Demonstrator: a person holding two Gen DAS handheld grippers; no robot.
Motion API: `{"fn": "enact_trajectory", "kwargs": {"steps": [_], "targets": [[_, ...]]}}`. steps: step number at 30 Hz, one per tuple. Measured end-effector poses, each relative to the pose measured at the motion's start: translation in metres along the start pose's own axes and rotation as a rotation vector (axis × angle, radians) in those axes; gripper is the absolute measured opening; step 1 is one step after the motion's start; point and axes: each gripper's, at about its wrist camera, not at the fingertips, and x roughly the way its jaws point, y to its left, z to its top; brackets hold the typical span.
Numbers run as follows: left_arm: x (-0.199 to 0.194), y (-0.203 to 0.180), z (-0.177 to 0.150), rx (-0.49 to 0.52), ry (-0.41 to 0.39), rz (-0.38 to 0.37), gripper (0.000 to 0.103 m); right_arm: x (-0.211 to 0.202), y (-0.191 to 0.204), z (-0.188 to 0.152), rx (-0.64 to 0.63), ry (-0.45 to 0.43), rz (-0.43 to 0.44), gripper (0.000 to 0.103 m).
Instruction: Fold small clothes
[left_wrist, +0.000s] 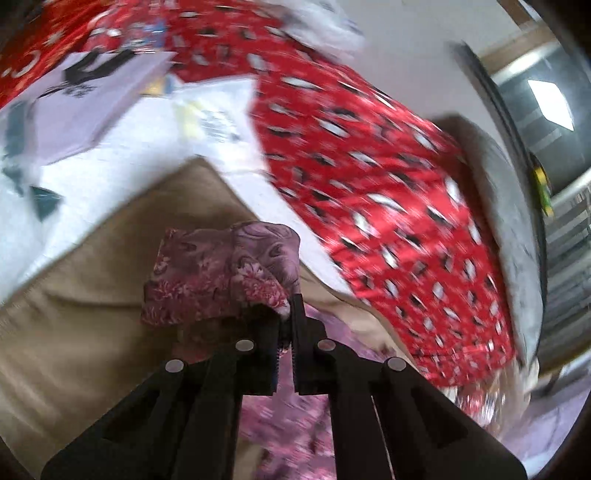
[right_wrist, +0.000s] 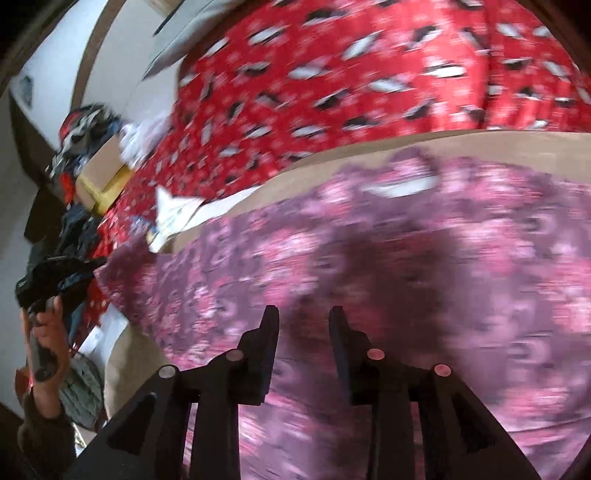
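In the left wrist view, a pink and purple floral garment (left_wrist: 221, 273) has a bunched corner lifted off the tan board (left_wrist: 92, 295). My left gripper (left_wrist: 290, 302) is shut on that corner, and the rest of the cloth hangs below the fingers. The right wrist view shows the same floral garment (right_wrist: 406, 240) spread flat and blurred over the tan board (right_wrist: 332, 162). My right gripper (right_wrist: 303, 317) hovers above it with its jaws apart and nothing between them.
A red cloth with black and white marks (left_wrist: 369, 166) covers the surface behind the board. White printed clothes (left_wrist: 85, 110) lie at the upper left. A hand (right_wrist: 48, 332) grips a handle at the left edge, near dark clothes (right_wrist: 81, 122) and a cardboard box (right_wrist: 103, 170).
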Motion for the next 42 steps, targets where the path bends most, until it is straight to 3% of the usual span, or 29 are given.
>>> {"fn": "enact_trajectory", "kwargs": {"steps": [9,12,16,21,25,26,28,29,30,32,35,38,42], "targets": [[0.038,-0.102,-0.073,0.149,0.105,-0.049,0.003,-0.038,-0.087,-0.021,0.032,-0.048,-0.13,0.034],[0.059,-0.124,-0.104,0.185,0.157,-0.052,0.003,-0.036,-0.099,-0.035,0.007,-0.066,-0.101,0.033],[0.101,-0.137,-0.149,0.227,0.255,-0.024,0.003,-0.036,-0.099,-0.044,-0.03,-0.111,-0.095,0.035],[0.147,-0.128,-0.191,0.273,0.358,0.094,0.003,-0.036,-0.102,-0.045,-0.029,-0.121,-0.067,0.037],[0.128,-0.115,-0.185,0.238,0.393,0.017,0.007,-0.036,-0.1,-0.041,-0.028,-0.102,-0.076,0.036],[0.116,-0.11,-0.181,0.227,0.388,-0.012,0.011,-0.037,-0.096,-0.038,-0.037,-0.088,-0.097,0.036],[0.084,-0.093,-0.169,0.195,0.334,-0.038,0.03,-0.039,-0.081,-0.03,-0.071,-0.088,-0.127,0.039],[0.071,-0.083,-0.163,0.175,0.3,-0.029,0.046,-0.041,-0.074,-0.028,-0.089,-0.099,-0.115,0.039],[0.059,-0.07,-0.159,0.148,0.263,-0.022,0.051,-0.042,-0.063,-0.026,-0.117,-0.112,-0.096,0.039],[0.049,-0.045,-0.153,0.082,0.243,-0.026,0.051,-0.038,-0.036,-0.02,-0.171,-0.119,-0.052,0.04],[0.061,-0.009,-0.151,-0.03,0.283,-0.037,0.051,-0.016,0.009,-0.019,-0.269,-0.081,-0.005,0.045],[0.079,0.01,-0.154,-0.102,0.33,-0.063,0.051,0.012,0.053,-0.025,-0.387,-0.042,-0.022,0.045],[0.086,0.022,-0.157,-0.14,0.334,-0.085,0.051,0.053,0.092,-0.028,-0.501,0.007,-0.069,0.044]]}}
